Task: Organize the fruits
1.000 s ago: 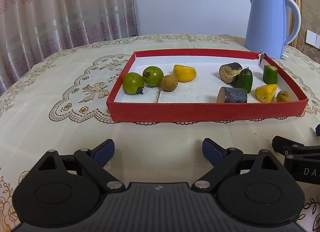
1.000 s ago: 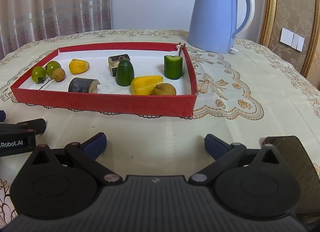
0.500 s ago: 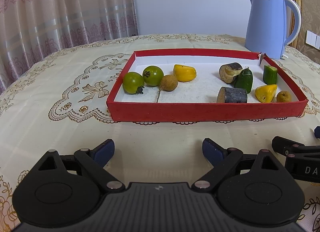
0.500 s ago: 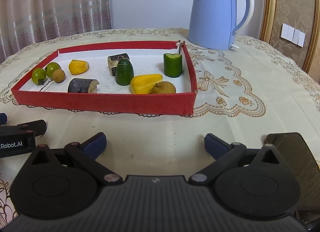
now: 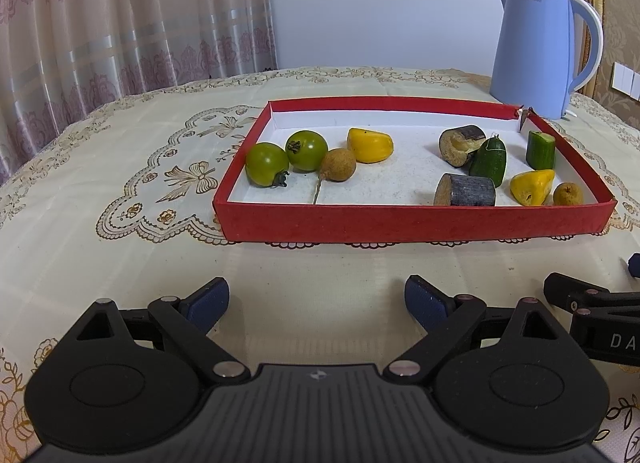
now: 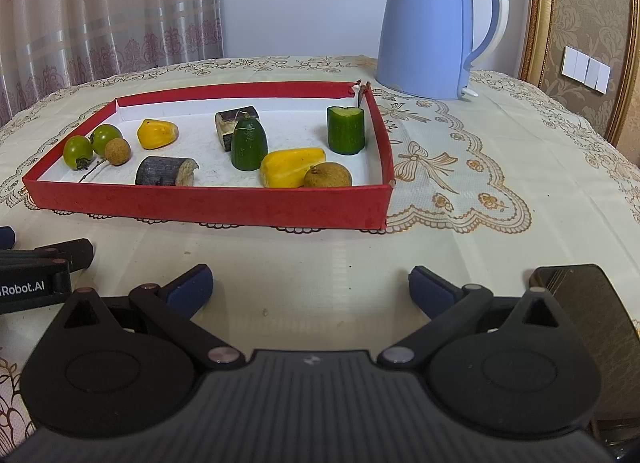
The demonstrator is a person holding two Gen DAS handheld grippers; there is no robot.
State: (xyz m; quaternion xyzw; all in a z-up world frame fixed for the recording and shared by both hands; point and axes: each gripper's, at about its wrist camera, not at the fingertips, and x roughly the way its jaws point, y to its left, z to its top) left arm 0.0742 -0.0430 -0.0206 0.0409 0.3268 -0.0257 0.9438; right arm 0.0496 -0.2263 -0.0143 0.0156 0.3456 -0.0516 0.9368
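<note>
Indoors, embroidered cream tablecloth (image 5: 120,247), pink curtains (image 5: 120,23) — red tray (image 5: 400,219), both hand-held grippers (image 5: 316,299) (image 6: 310,287) wide open, empty.

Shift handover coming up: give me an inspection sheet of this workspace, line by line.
Surface: table under a cream embroidered cloth.
Job's things: red tray holding two green tomatoes, two yellow pieces, two brown round fruits, two dark cut chunks, two cucumber pieces.
Clutter: blue kettle behind the tray; dark phone at the near right.
Grippers: left gripper and right gripper open, empty, short of the tray.
Cables: nothing seen.
Surroundings: curtain, wall switches.
</note>
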